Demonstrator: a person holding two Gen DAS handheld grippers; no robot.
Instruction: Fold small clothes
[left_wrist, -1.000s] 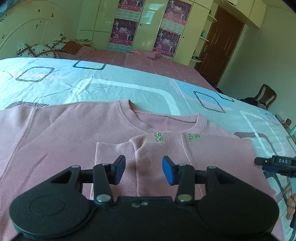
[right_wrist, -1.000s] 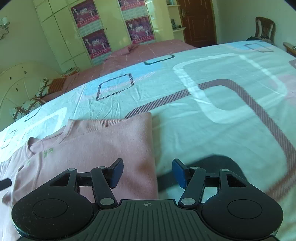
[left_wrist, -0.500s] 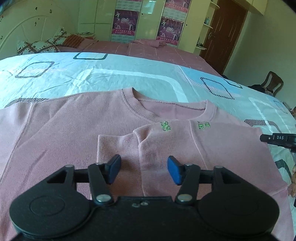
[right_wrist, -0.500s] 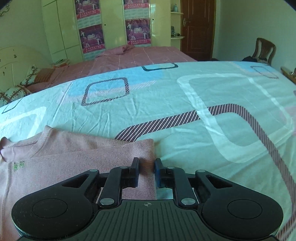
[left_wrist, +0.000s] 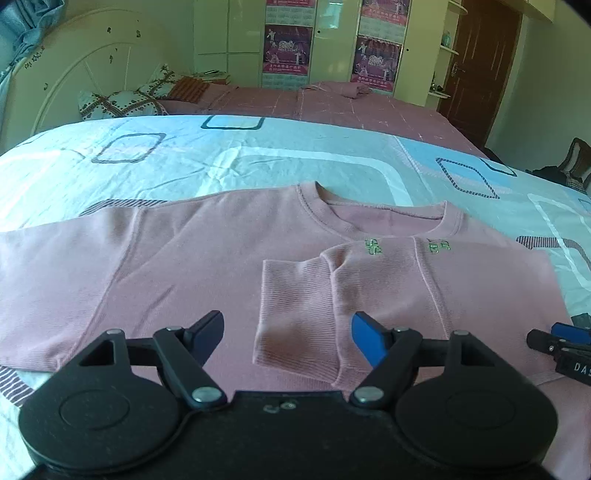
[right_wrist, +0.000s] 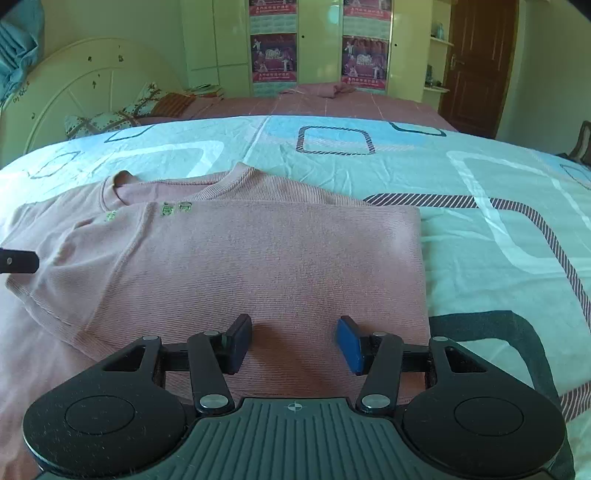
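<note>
A pink sweater (left_wrist: 192, 266) lies face up on the patterned bedsheet (left_wrist: 258, 162). Its right side is folded over the chest, and the sleeve cuff (left_wrist: 295, 314) rests on top. My left gripper (left_wrist: 288, 330) hovers just above that cuff with its jaws opening, and the pads press on nothing. In the right wrist view the folded panel (right_wrist: 277, 258) fills the middle. My right gripper (right_wrist: 293, 341) stands over its near part, jaws opening, with only flat fabric below. The right gripper's tip (left_wrist: 561, 347) shows at the left view's right edge. A left fingertip (right_wrist: 18, 260) shows at the right view's left edge.
The sheet (right_wrist: 480, 206) stretches bare to the right of the sweater. Behind it lie a second bed with a pink cover (left_wrist: 332, 107), pillows (left_wrist: 122, 103) and a white headboard (left_wrist: 74, 81). A wardrobe with posters (right_wrist: 273, 55), a brown door (right_wrist: 476, 66) and a chair (left_wrist: 576, 162) line the room.
The right gripper shut at the sweater's folded right edge, then opened and shifted left over the fabric. The left gripper's jaws widened and it drew back a little from the collar.
</note>
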